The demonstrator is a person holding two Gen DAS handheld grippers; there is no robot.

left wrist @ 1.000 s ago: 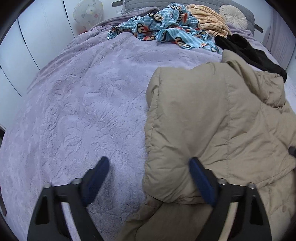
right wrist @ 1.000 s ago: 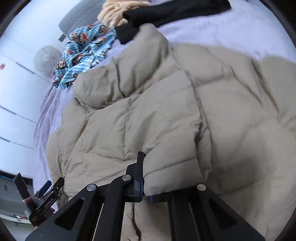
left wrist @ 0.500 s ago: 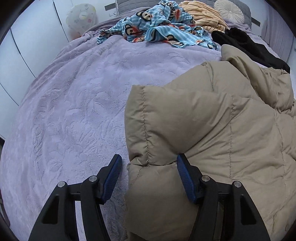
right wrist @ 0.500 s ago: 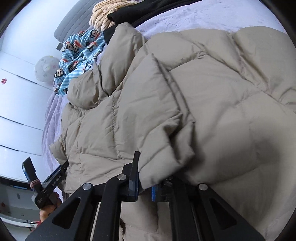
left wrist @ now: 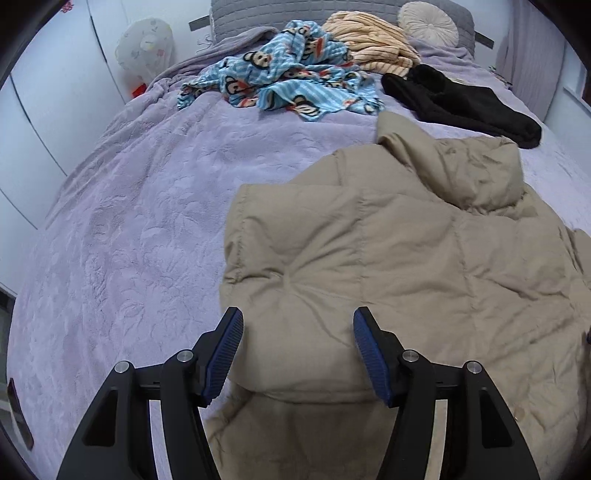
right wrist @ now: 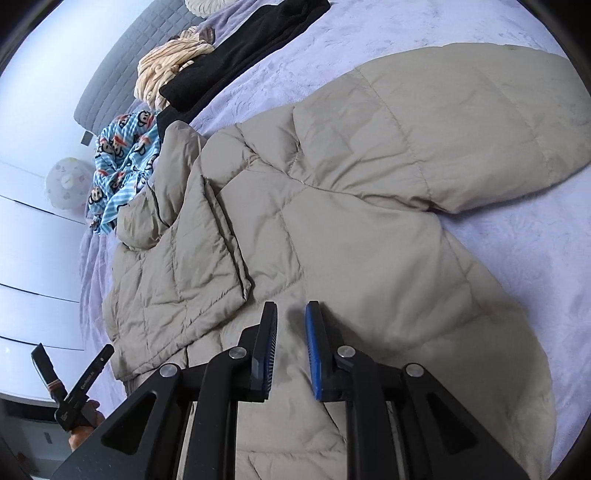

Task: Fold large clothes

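A large beige puffer jacket [left wrist: 406, 258] lies on the lilac bed [left wrist: 129, 221]. One sleeve is folded across its body [right wrist: 199, 251]; the other sleeve [right wrist: 461, 122] lies spread out to the side. My left gripper [left wrist: 297, 350] is open, its blue pads either side of the folded sleeve's edge, holding nothing. My right gripper [right wrist: 291, 343] is slightly open and empty, just above the jacket's body beside the folded sleeve's cuff. The left gripper also shows in the right wrist view [right wrist: 74, 384].
At the head of the bed lie a blue monkey-print garment [left wrist: 288, 85], a striped cream garment [left wrist: 373, 40], a black garment [left wrist: 461, 103] and a round cushion [left wrist: 428, 18]. White wardrobe doors [left wrist: 44, 110] stand at the left.
The right gripper carried the sleeve across the jacket, let it go and now stands slightly open. The left gripper narrowed somewhat and moved in over the folded sleeve's edge.
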